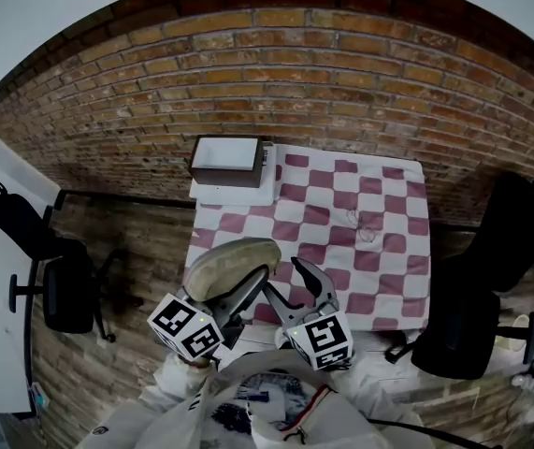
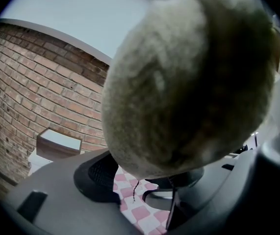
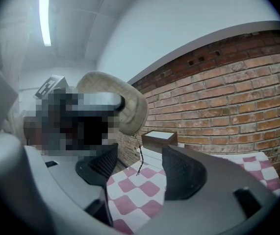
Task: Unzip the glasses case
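Left tool (image 1: 248,293) tight on glasses case (image 1: 224,262); right tool (image 1: 293,281) spread, empty, just beside.

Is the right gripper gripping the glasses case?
No, the right gripper has its jaws apart and empty; the left gripper holds the glasses case.

The left gripper (image 1: 243,293) and right gripper (image 1: 295,281) were grey, with black ribbed fingers (image 3: 181,173) and black-and-white marker cubes (image 1: 187,327). The top (image 1: 276,405) was white and printed.

Office: swivel chairs (image 1: 65,293), brick wall (image 1: 341,73)
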